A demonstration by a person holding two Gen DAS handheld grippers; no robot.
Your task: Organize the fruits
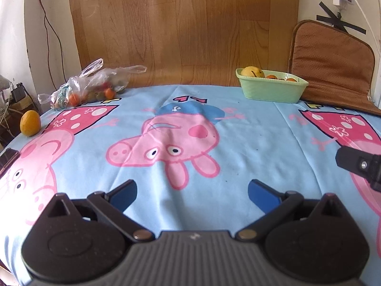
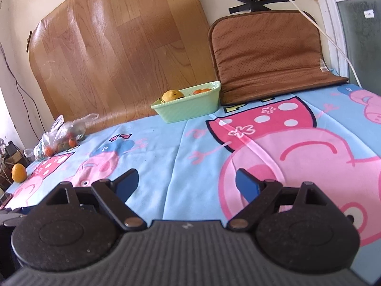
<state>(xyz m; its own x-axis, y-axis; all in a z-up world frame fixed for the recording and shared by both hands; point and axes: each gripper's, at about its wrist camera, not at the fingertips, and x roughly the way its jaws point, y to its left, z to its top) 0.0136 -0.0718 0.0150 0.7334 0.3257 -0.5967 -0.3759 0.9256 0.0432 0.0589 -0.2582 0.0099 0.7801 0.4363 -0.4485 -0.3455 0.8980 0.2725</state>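
Observation:
A pale green basket stands at the back of the table with a yellow pear and some small orange fruits inside. A loose yellow-orange fruit sits near the far left edge. A clear plastic bag holding small orange and green fruits lies at the back left. My left gripper is open over the middle of the cloth, nothing between its blue fingers. My right gripper is also open and empty; part of it shows at the right edge of the left wrist view.
A blue cartoon-pig cloth covers the table. A brown cushion leans on the wall behind the basket's right. A wood-pattern sheet hangs on the wall. Cables and a dark device lie at the left edge.

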